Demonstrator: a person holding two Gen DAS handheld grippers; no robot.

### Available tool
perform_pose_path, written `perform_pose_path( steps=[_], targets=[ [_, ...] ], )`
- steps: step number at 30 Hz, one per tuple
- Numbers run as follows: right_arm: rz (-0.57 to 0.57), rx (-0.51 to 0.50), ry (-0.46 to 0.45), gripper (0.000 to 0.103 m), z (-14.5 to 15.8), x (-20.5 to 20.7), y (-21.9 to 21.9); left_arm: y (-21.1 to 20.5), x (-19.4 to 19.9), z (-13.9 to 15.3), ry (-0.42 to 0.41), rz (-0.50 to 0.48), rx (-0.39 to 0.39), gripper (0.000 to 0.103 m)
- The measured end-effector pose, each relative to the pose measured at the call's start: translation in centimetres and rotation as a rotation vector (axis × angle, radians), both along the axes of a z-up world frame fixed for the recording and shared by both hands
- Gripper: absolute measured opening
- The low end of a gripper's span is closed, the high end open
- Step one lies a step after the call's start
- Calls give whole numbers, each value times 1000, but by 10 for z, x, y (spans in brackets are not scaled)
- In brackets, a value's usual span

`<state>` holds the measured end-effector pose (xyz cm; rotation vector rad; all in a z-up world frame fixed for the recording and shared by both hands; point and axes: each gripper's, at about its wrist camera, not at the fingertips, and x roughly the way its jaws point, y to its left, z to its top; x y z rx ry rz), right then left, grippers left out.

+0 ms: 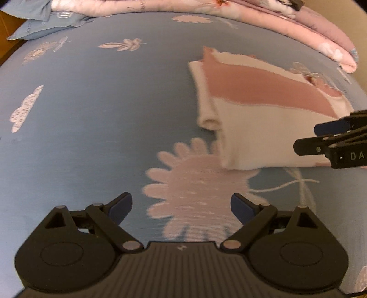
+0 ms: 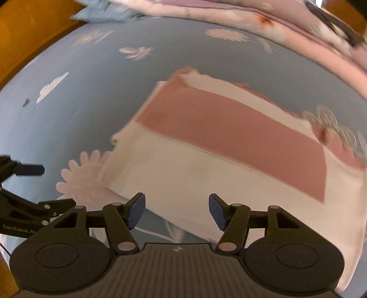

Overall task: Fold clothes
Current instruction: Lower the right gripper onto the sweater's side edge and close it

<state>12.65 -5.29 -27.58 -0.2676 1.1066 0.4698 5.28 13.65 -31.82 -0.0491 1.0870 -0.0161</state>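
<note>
**user_A:** Looking at the left wrist view first: the left gripper (image 1: pixel 181 208) sits at the bottom of the frame with its two blue-padded fingers spread wide apart, nothing between them. Under it is just the blue bedsheet (image 1: pixel 91 128) and a big pale daisy print (image 1: pixel 197 190). The folded garment (image 1: pixel 259 123), white with a wide pink band, lies in the right half of the frame, flat on the sheet, a rolled cuff poking out at its left edge. It's a bit blurry, so I can't tell what kind of top it is.

**user_B:** Yep, and in the right wrist view the folded garment (image 2: pixel 224 155) fills the middle and right of the frame. The right gripper (image 2: pixel 176 211) is at the bottom centre, fingers also parted, holding nothing. Its tips hover right over the near white edge of the cloth; can't tell if they touch it.

**user_A:** You can see each gripper from the other camera too. The right gripper (image 1: pixel 330 137) pokes in from the right edge of the left view, just at the garment's near corner. From that angle I can't judge its opening.

**user_B:** And the left gripper (image 2: pixel 27 183) shows at the far left of mine, off the cloth, over the sheet. A pink quilt (image 2: pixel 298 34) is bunched along the top of the frame, plus a blue pillow (image 1: pixel 45 20) in the upper left of yours.
</note>
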Motion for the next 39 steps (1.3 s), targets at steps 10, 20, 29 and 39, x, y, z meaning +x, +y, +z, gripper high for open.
perform_pose_path(
  steps=[10,20,29,39],
  targets=[
    [115,-166,-124,71,-9,-1,107,73,12,3,-1,69,24,93],
    [76,-451,-233,71,-63,13,174,126,38,6,-38,120,-21,93],
    [73,-582,-297,70,-77,22,186,144,44,-1,-41,165,-91,93],
    [82,-590,-261,43,-80,23,190,146,49,-5,-43,169,-119,93]
  ],
)
